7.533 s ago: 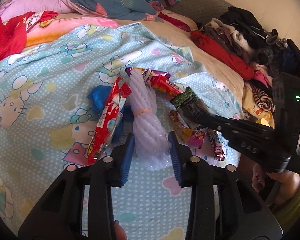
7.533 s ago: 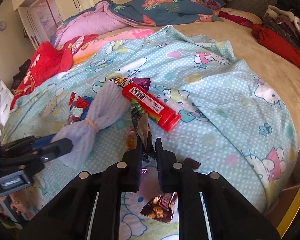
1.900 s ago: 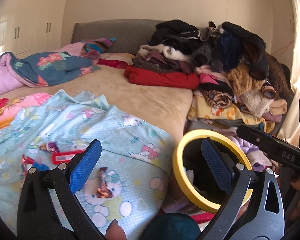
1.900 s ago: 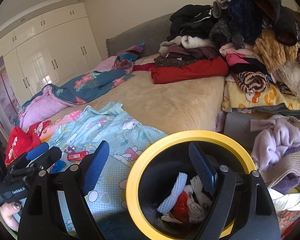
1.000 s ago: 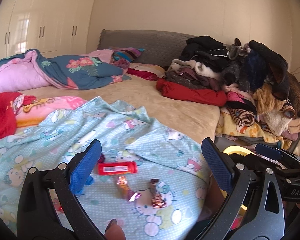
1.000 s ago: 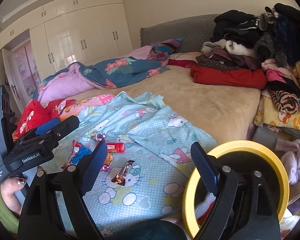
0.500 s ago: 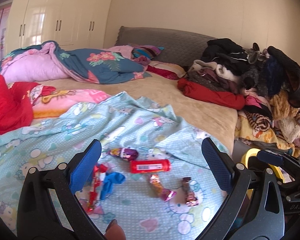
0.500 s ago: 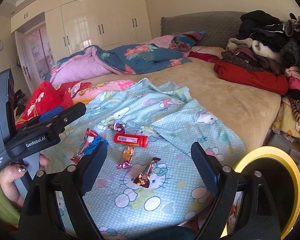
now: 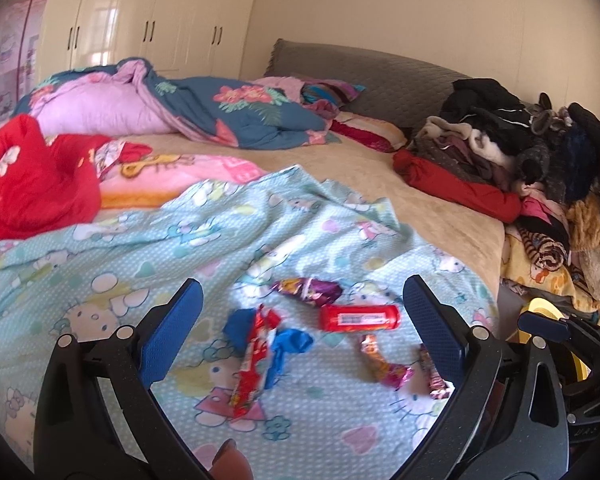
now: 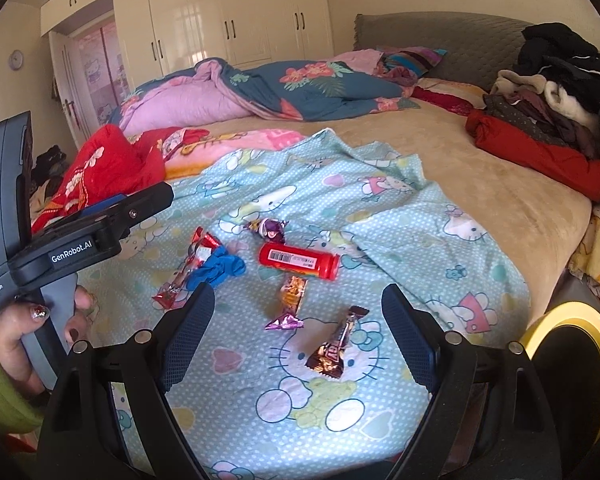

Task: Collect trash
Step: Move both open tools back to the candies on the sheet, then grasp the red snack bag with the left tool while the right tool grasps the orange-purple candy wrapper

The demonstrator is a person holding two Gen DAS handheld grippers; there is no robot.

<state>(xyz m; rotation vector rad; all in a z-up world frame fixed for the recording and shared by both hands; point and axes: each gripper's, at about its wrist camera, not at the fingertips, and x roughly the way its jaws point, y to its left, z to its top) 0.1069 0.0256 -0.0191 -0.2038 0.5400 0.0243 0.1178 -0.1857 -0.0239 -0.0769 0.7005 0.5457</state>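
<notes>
Several pieces of trash lie on the light-blue Hello Kitty sheet (image 9: 100,248): a red tube (image 9: 359,317) (image 10: 299,261), a purple wrapper (image 9: 309,290) (image 10: 269,229), a long red wrapper (image 9: 253,362) (image 10: 188,266), a blue crumpled piece (image 9: 286,344) (image 10: 218,267), an orange-pink candy wrapper (image 9: 382,362) (image 10: 292,298) and a brown bar wrapper (image 9: 432,372) (image 10: 334,346). My left gripper (image 9: 300,328) is open and empty above them. My right gripper (image 10: 298,340) is open and empty over the wrappers. The yellow-rimmed bin (image 10: 568,324) (image 9: 548,310) stands beside the bed at the right.
A pile of clothes (image 9: 540,152) covers the bed's right side. A red garment (image 9: 32,180) and a blue-pink quilt (image 9: 204,108) lie at the far left. White wardrobes (image 10: 236,28) stand behind. The left gripper's body (image 10: 68,244) shows in the right wrist view.
Both grippers swung left from over the yellow bin back to the sheet. The white bundle and a dark wrapper now lie in the bin; both grippers are empty and open.
</notes>
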